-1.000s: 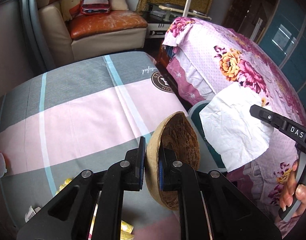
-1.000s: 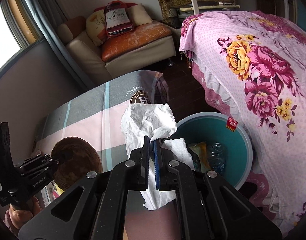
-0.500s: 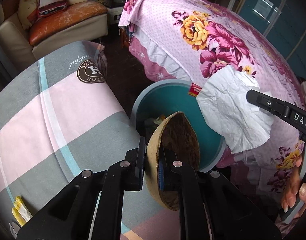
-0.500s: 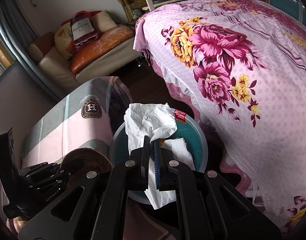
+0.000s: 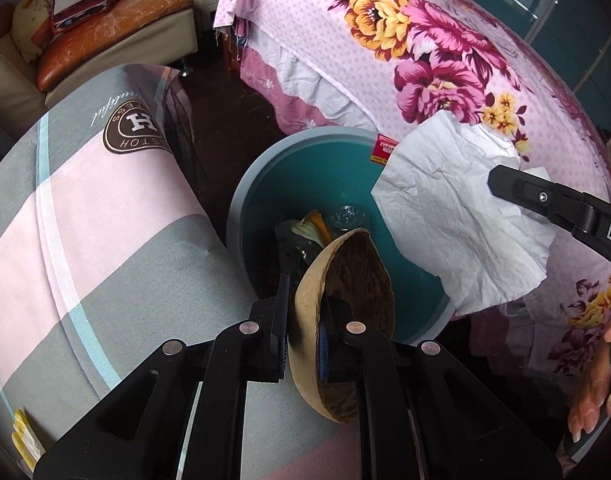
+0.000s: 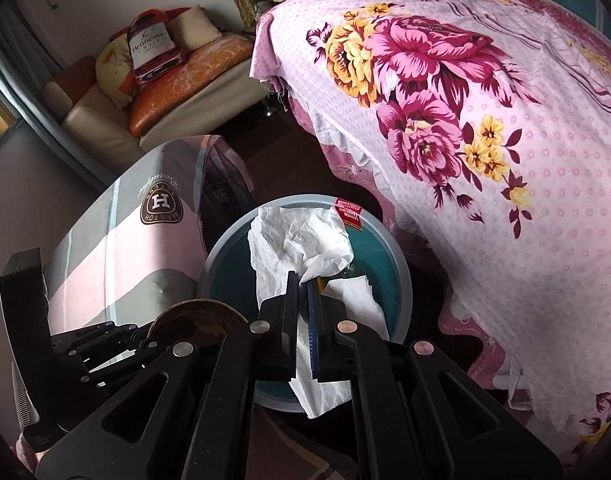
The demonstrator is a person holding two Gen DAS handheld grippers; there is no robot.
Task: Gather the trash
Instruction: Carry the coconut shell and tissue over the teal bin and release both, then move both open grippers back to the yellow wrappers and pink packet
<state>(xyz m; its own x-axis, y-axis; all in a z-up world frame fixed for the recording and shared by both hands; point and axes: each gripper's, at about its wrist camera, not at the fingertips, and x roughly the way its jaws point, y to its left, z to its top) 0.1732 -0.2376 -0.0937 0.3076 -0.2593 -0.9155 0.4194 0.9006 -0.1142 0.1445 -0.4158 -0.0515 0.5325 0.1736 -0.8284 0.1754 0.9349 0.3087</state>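
Both hand-held grippers tilt steeply down over the bin [image 5: 241, 216]. The left hand-held gripper [image 5: 303, 320] is clamped on a shell's [image 5: 357, 276] rim, one finger inside, one outside. The right hand-held gripper [image 6: 303, 292] is pinched tight on paper [image 6: 301, 236]. Fingertips [image 5: 593, 400] of the right hand wrap its handle, right of the bin.

Dark wooden floor [image 5: 221, 92] carries a round teal plastic bin with grey rim [image 5: 241, 204], standing between a grey-pink striped padded surface [image 5: 105, 216] and a bed under a pink floral sheet [image 5: 445, 40]. Yellow wrappers [image 5: 23, 440] lie on the striped surface's near edge. Cream sofa [image 6: 105, 116] behind.
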